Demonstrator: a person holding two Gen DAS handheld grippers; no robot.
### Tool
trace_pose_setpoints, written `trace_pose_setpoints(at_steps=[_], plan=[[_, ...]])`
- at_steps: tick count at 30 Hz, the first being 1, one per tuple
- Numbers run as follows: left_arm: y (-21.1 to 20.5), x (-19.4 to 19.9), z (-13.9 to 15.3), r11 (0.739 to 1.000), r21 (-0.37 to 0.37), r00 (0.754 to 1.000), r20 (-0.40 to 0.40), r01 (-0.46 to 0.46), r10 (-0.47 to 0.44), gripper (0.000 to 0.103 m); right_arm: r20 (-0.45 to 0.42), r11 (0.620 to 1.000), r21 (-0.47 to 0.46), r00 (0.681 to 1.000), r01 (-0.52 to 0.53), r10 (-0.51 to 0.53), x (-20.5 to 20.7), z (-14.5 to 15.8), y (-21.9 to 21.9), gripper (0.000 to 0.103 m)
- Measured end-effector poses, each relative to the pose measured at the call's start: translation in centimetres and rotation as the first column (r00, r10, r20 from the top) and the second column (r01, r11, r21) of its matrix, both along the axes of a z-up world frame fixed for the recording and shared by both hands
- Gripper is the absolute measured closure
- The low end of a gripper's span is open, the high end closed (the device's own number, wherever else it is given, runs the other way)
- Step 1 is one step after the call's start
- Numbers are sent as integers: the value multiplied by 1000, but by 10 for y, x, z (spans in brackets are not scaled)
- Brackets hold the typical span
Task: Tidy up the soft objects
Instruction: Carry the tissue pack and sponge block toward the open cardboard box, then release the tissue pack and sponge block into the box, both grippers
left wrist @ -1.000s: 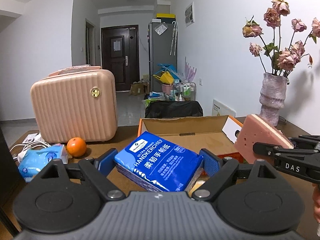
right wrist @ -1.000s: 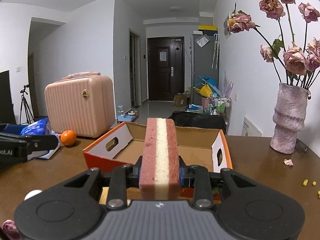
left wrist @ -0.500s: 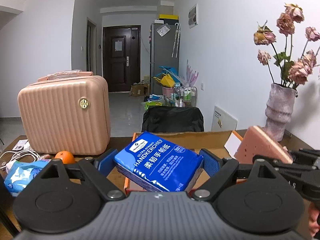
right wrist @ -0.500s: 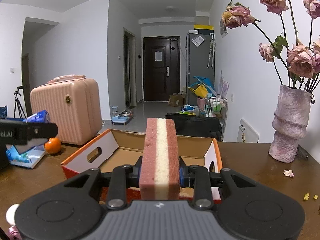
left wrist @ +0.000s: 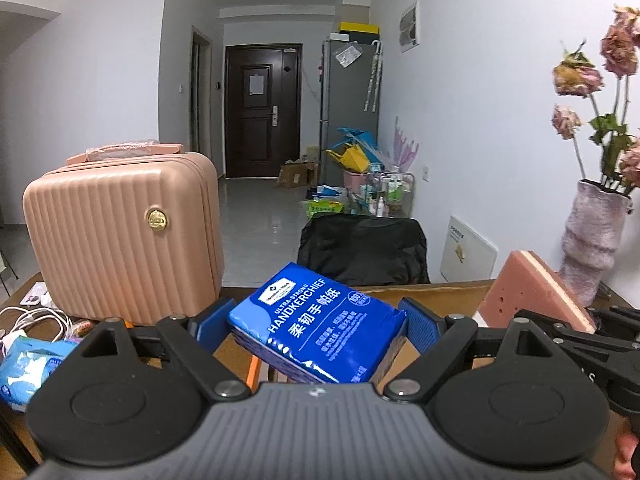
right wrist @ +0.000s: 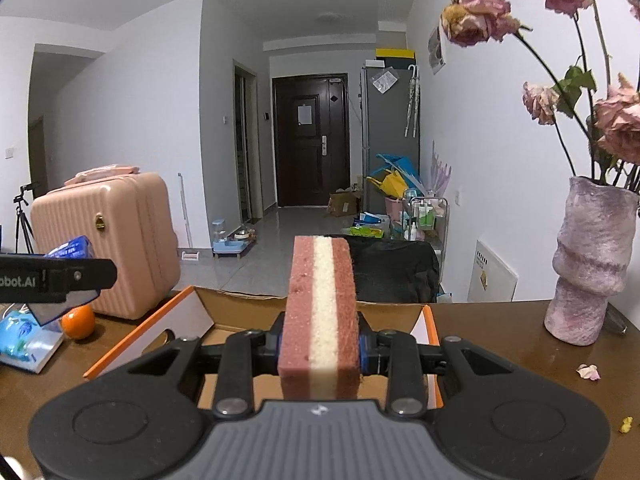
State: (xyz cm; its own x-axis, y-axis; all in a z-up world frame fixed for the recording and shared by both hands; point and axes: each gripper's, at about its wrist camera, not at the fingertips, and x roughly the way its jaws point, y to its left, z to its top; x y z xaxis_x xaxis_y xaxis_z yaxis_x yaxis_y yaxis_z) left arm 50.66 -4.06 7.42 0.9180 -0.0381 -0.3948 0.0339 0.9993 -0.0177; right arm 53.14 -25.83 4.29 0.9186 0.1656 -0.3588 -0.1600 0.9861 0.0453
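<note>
My left gripper [left wrist: 316, 326] is shut on a blue handkerchief tissue pack [left wrist: 316, 332] and holds it in the air near the orange cardboard box [right wrist: 188, 320]. My right gripper [right wrist: 320, 346] is shut on a pink sponge with a cream middle layer [right wrist: 320, 312], held upright above the open box. The sponge [left wrist: 532, 292] and right gripper also show at the right of the left wrist view. The left gripper's finger [right wrist: 56, 280] and tissue pack [right wrist: 74, 246] show at the left of the right wrist view.
A pink ribbed suitcase [left wrist: 120, 236] stands on the brown table [right wrist: 500, 328] at the left. An orange [right wrist: 78, 322] and a light blue wipes pack [left wrist: 28, 364] lie beside it. A pink vase of dried roses [right wrist: 588, 264] stands at the right.
Both grippers have risen and moved forward with their loads. The box now sits lower in both views and the orange has dropped behind the left gripper.
</note>
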Motion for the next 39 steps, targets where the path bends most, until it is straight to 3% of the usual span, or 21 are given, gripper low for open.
trace_pose_setpoints(at_steps=[12,19,26,28,29,30,31,33,39], plan=[[-7,61,-28,993,83,995,-53,-85,90,14,-51,1000,13,998,24,-23,34,-32,-2,73],[-14,84,-54,989,121,990,-101,-85,98,14,-78,999,9,996,38,-37,41,-43,-7,73],[-16,90,-61,988,133,990,-106,-77,92,13,-84,999,-13,995,43,-44,42,-48,-4,73],[-14,90,-61,988,135,990,-105,-80,95,10,-96,999,-22,994,44,-46,43,-48,-3,72],[-14,91,-62,987,136,990,-109,-79,94,3,-103,998,-26,993,49,-51,44,-49,-3,71],[-14,90,-62,988,136,989,-113,-79,95,1,-106,998,-28,993,56,-59,44,-49,-3,62],[-14,90,-63,988,134,989,-115,-80,95,0,-110,998,-28,992,64,-66,47,-48,-3,43],[-13,89,-63,987,131,989,-109,-89,104,0,-103,997,-21,992,78,-80,45,-47,-5,15],[-7,88,-64,989,108,986,-121,-100,113,0,-72,997,-19,994,80,-81,39,-41,-7,0]])
